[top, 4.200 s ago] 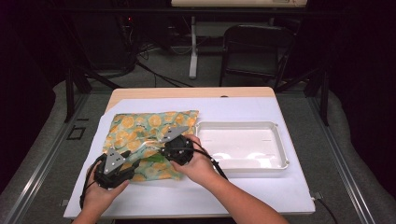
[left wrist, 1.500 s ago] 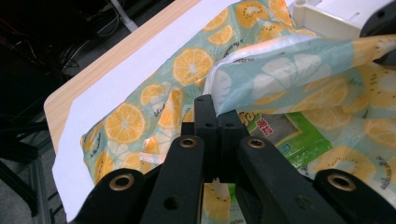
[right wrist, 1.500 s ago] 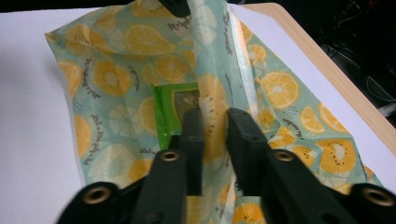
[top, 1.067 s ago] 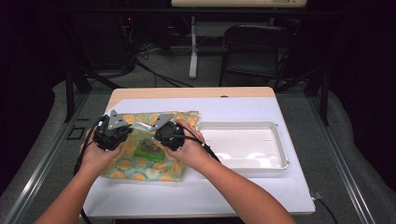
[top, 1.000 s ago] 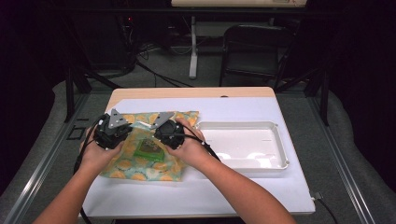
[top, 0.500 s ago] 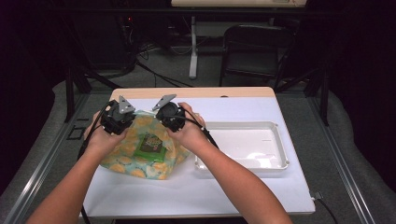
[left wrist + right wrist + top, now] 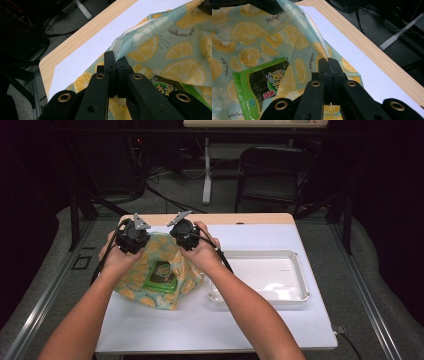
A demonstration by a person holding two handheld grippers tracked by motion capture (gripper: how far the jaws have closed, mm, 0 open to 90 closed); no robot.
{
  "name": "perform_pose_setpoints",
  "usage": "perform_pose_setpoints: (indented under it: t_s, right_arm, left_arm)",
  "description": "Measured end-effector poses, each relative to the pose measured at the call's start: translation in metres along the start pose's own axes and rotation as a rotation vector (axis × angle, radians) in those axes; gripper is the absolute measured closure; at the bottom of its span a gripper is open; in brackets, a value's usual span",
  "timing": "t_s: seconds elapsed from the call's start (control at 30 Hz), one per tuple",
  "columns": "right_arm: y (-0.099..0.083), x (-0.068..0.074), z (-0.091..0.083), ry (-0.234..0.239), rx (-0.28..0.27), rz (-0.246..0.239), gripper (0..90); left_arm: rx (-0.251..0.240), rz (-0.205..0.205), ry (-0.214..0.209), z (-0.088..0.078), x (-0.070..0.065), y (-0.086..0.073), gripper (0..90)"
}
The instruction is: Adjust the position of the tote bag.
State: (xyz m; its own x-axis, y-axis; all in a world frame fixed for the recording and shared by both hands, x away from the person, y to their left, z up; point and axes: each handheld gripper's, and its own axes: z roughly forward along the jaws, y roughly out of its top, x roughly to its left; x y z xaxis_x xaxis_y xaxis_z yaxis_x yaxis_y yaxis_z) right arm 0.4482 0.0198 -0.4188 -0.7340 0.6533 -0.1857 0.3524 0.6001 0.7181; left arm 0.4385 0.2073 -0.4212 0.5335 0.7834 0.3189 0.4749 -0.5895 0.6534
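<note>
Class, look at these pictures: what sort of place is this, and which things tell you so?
Probably a lab or workshop: a wood-edged table on black metal framing, loose dark cables on the floor, and a black folding chair.

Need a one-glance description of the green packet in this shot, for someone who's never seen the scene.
Start at the white-topped table and go to its left half, where a lemon-print bag is pinched at its far edge by both claws. The green packet lies inside the bag's open mouth. It is the flat green seaweed-style pack with a dark panel, unlike the empty white tray to the right.

green packet (image 7: 259, 87) logo, lettering unreadable
</note>
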Motion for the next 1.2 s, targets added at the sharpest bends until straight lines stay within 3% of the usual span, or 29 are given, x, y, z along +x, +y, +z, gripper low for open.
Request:
perform_pose_setpoints:
  t_s: [0.27,0.47,0.67,0.83,0.97,1.03,1.2]
  right_arm:
    - [-0.002,-0.006,0.009,-0.033,0.022,0.008,90.0]
    - [-0.006,-0.014,0.015,-0.044,0.037,0.031,90.0]
    - [-0.009,-0.015,0.025,-0.048,0.045,0.050,90.0]
    - [-0.011,-0.015,0.033,-0.058,0.069,0.043,90.0]
    - [-0.013,-0.017,0.037,-0.065,0.079,0.058,90.0]
    - [-0.013,-0.018,0.038,-0.066,0.079,0.061,90.0]
    - [-0.013,-0.020,0.037,-0.064,0.067,0.075,90.0]
  left_arm:
    - [0.018,-0.018,-0.005,0.014,0.000,0.003,89.8]
    - [0.051,-0.002,0.008,0.029,-0.003,0.004,86.6]
    - [0.083,-0.028,0.000,0.043,0.000,0.002,87.7]
    - [0.079,-0.057,-0.015,0.050,0.002,0.000,86.1]
    - [0.062,-0.081,-0.030,0.049,0.004,-0.001,74.9]
    - [0.037,-0.104,-0.071,0.044,0.006,-0.002,70.3]
    - [0.029,-0.077,-0.099,0.027,0.005,-0.006,61.7]
